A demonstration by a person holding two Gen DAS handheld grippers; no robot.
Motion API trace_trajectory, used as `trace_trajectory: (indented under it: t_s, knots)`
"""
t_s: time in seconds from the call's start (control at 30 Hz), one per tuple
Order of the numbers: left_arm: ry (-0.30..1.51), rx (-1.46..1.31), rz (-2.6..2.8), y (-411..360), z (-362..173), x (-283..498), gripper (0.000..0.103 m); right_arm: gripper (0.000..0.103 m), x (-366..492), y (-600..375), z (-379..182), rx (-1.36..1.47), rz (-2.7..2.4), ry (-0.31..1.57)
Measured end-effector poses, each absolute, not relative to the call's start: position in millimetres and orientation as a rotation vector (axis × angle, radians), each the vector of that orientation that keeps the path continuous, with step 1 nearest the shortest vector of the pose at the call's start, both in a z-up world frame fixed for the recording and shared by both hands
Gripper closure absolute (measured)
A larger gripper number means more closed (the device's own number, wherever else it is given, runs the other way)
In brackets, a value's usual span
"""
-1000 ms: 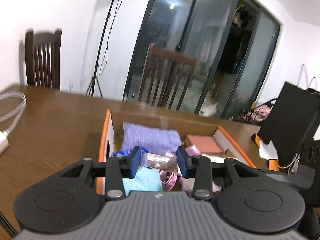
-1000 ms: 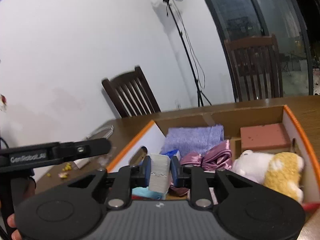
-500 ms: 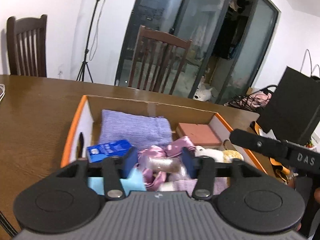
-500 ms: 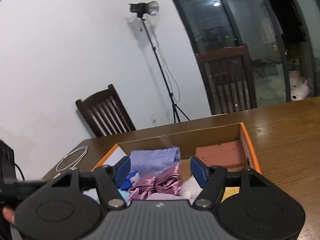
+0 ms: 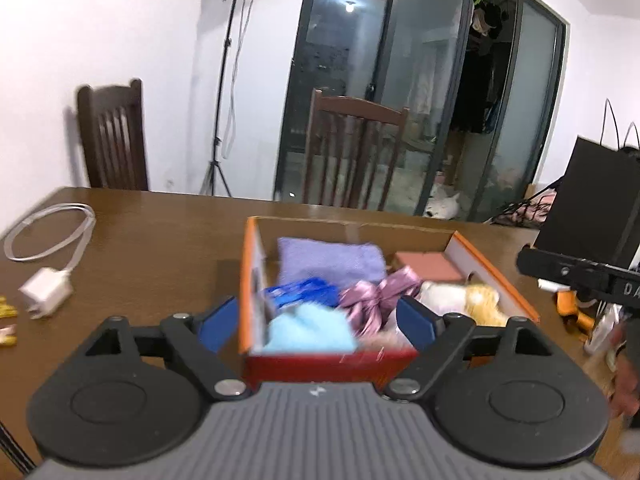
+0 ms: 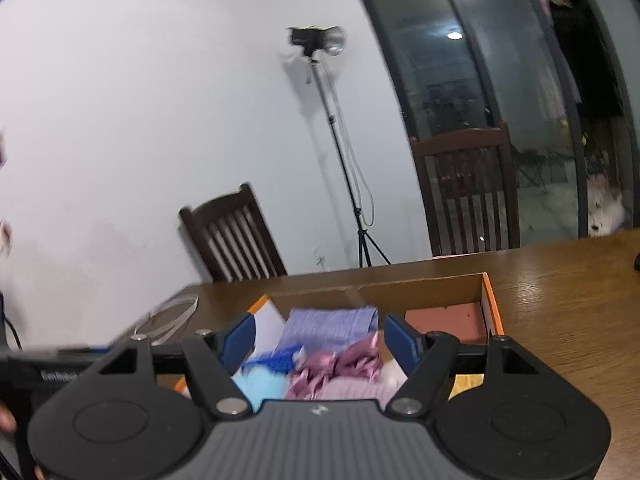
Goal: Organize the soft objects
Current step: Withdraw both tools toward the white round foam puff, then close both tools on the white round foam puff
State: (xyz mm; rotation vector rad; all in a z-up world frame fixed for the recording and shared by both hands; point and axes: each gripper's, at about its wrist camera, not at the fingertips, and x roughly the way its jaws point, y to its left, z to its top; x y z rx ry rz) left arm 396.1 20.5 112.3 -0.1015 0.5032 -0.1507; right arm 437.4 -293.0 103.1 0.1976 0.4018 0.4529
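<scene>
Soft objects (image 5: 308, 328) heaped in orange box (image 5: 250, 280) near desk's (image 5: 140, 240) front edge. Left gripper (image 5: 316, 322), right gripper (image 6: 320, 340): just spread, nothing between. Risk: snagging pink ribbon (image 5: 376, 296), spilling heap.

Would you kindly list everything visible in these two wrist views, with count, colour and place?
box: 1, orange-rimmed cardboard, on the table
table: 1, brown wood, under everything
towel: 1, lavender, folded at the box's far end
satin cloth: 1, pink-purple, box middle
blue packet: 1, left side of box
light blue cloth: 1, near left corner
plush toy: 1, white and yellow, right side
pink block: 1, far right corner
charger with cable: 1, white, table left
chairs: 2, dark wood, behind table
light stand: 1, black, by wall
left gripper: fingers open, empty
right gripper: fingers open, empty
</scene>
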Motion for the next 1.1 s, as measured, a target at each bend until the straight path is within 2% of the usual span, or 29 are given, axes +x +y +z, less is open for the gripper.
trace_trajectory:
  t_s: [0.13,0.3,0.4,0.63,0.73,0.83,0.9,0.97,1.1]
  knots:
    - [0.471,-0.104,-0.119,35,110,340,0.014,0.03,394,-287,103,0.131,0.488,0.41]
    - [0.429,-0.11,-0.074,50,101,268,0.008,0.028,329,-277,94,0.045,0.486,0.413]
    - [0.421,-0.12,-0.033,54,87,231,0.007,0.022,287,-274,81,-0.011,0.489,0.383]
    - [0.45,-0.126,-0.057,60,62,207,0.007,0.022,237,-261,51,0.005,0.52,0.459]
    - [0.45,-0.138,-0.079,58,59,218,0.014,0.022,242,-246,52,-0.006,0.532,0.467]
    - [0.457,-0.17,-0.088,59,54,237,0.02,0.03,257,-235,51,0.045,0.568,0.486]
    - [0.477,-0.197,-0.099,61,47,251,0.028,0.035,272,-226,47,0.077,0.584,0.516]
    - [0.511,-0.231,-0.127,64,41,267,0.041,0.043,289,-214,41,0.091,0.587,0.541]
    - [0.598,-0.317,-0.219,72,24,289,0.051,0.051,317,-194,29,0.157,0.601,0.585]
